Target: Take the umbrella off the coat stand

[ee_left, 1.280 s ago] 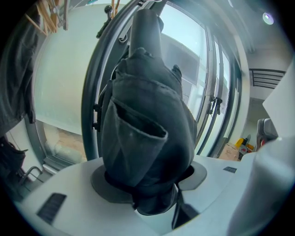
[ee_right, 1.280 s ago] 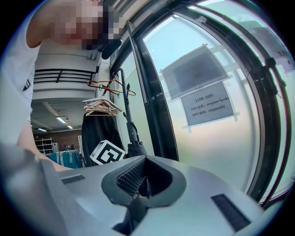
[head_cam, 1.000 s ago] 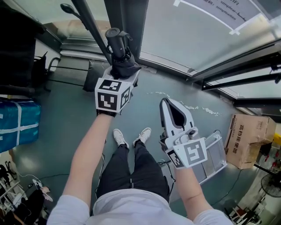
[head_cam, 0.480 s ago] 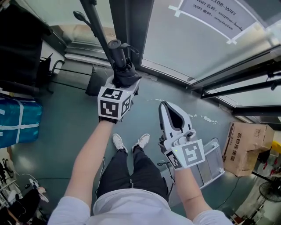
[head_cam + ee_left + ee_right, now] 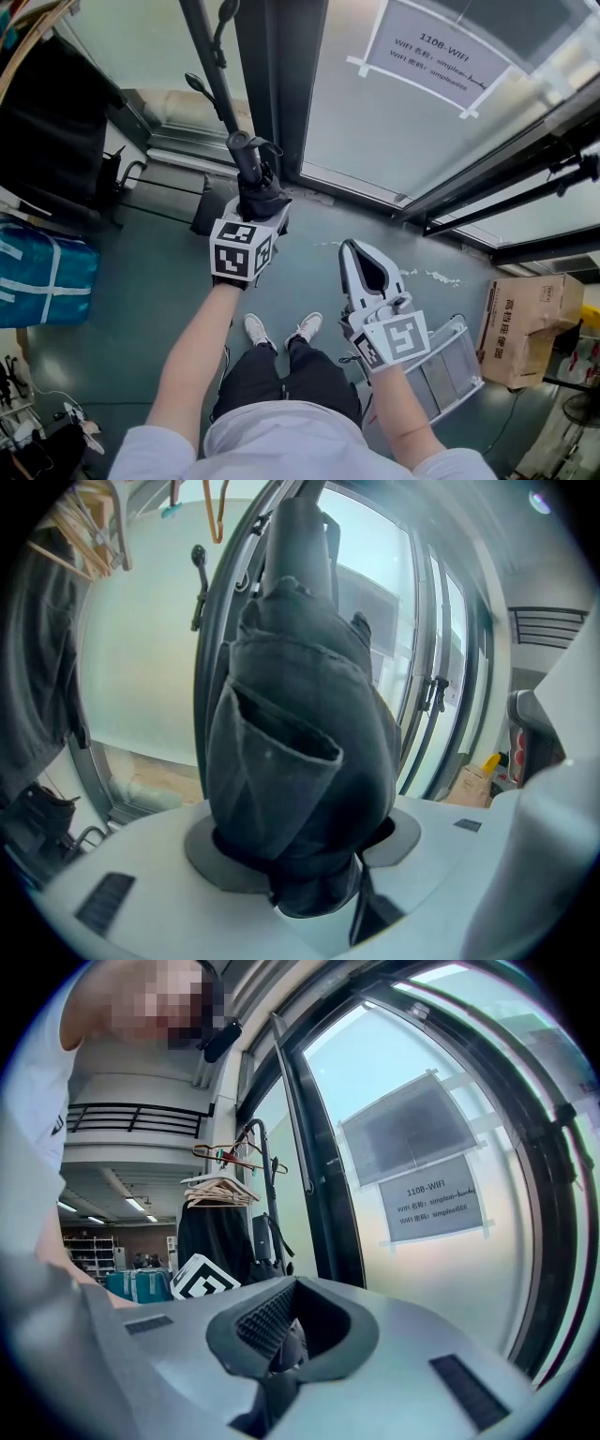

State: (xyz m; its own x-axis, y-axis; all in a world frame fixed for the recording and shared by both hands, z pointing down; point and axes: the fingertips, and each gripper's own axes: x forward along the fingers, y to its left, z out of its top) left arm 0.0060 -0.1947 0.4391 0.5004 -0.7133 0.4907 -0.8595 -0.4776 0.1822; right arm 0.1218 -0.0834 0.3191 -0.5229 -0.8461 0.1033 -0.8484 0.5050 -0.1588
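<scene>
A folded black umbrella [image 5: 253, 183] stands upright against the black pole of the coat stand [image 5: 208, 56], its stubby handle [image 5: 242, 142] on top. My left gripper [image 5: 258, 204] is shut on the umbrella's bunched fabric below the handle. In the left gripper view the umbrella [image 5: 300, 733] fills the space between the jaws of the left gripper [image 5: 305, 860], with the pole [image 5: 220, 621] just behind it. My right gripper [image 5: 364, 261] hangs lower and to the right, shut with nothing in it. The right gripper view shows the right gripper [image 5: 281, 1335] with its ribbed pads together.
A glass wall with a taped paper sign [image 5: 441, 56] rises right behind the stand. A dark coat [image 5: 47, 141] hangs at the left above a blue taped box [image 5: 42, 281]. A wire rack [image 5: 455, 361] and a cardboard box [image 5: 530, 323] sit on the floor at the right.
Both grippers have risen a little. The left one has lifted the umbrella along the pole. The head view has tilted upward, showing more of the stand and the sign.
</scene>
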